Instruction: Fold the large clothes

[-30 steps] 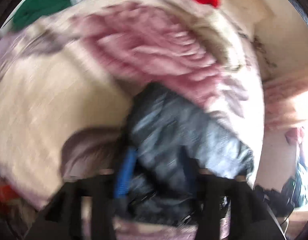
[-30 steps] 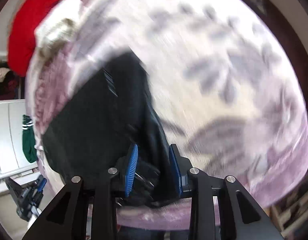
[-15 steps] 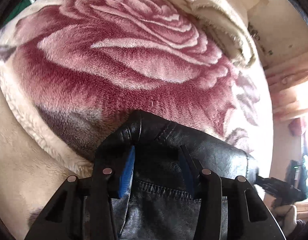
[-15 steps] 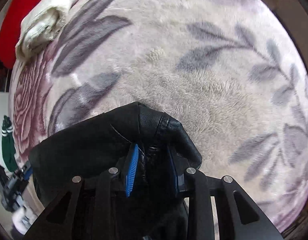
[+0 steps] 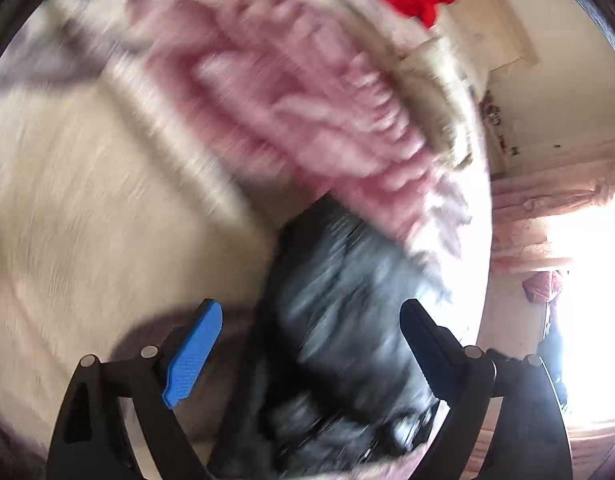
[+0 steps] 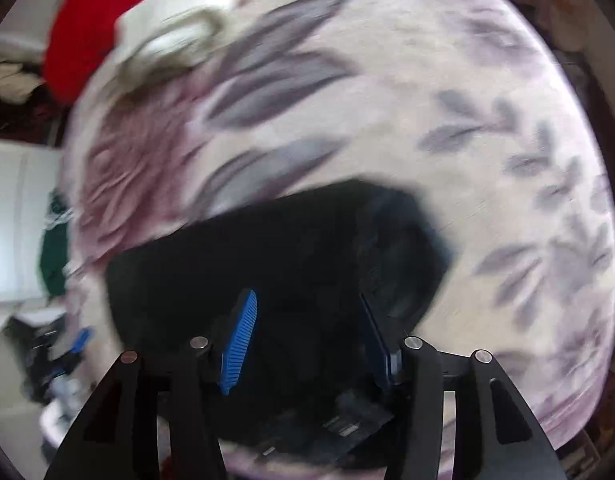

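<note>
I am releasing the black garment [image 5: 347, 320]: both hand-held grippers, left [image 5: 311, 344] and right [image 6: 307, 340], are spreading open; next needs regrasping an edge.

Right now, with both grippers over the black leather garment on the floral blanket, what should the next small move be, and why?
Probably draw both grippers up and clear, then check the fold. The left gripper and right gripper are both opening, their pads off the black leather garment, which lies bunched on the floral blanket. Blur hides whether its edges line up.
</note>
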`<control>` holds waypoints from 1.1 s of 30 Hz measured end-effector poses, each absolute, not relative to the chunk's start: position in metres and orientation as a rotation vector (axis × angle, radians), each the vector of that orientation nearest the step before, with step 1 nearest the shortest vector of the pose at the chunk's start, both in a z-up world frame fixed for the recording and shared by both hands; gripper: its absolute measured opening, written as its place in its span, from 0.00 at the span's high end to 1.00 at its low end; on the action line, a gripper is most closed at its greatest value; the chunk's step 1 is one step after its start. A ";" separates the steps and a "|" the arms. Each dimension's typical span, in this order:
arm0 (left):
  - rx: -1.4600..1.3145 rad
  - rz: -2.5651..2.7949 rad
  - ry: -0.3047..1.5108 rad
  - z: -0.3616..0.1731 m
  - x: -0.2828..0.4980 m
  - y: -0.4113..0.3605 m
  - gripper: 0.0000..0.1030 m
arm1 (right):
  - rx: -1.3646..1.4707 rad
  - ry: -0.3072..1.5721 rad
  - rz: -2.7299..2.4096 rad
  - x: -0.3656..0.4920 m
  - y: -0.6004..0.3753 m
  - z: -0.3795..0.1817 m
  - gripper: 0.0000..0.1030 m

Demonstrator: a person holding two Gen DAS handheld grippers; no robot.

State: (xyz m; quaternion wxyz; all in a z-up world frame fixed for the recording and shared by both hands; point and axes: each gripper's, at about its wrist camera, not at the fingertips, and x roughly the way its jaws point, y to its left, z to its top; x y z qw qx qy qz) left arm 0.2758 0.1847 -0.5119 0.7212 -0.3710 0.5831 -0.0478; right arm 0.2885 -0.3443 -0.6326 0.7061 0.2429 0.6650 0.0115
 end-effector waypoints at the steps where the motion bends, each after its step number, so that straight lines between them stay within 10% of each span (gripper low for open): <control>1: -0.850 -0.086 1.332 -0.529 0.267 0.188 0.12 | 0.551 1.490 0.057 0.285 -0.331 -0.634 0.48; 12: -1.007 -0.201 1.347 -0.589 0.282 0.146 0.14 | 0.635 1.651 0.137 0.275 -0.228 -0.727 0.48; 15: -0.960 -0.186 1.288 -0.576 0.295 0.131 0.73 | 0.689 1.665 0.112 0.275 -0.230 -0.734 0.48; 18: -0.825 -0.184 1.263 -0.562 0.306 0.117 0.86 | 0.656 1.672 0.112 0.279 -0.228 -0.718 0.48; 33: -0.594 -0.405 1.149 -0.449 0.306 0.031 0.90 | 0.601 1.719 0.034 0.288 -0.212 -0.749 0.45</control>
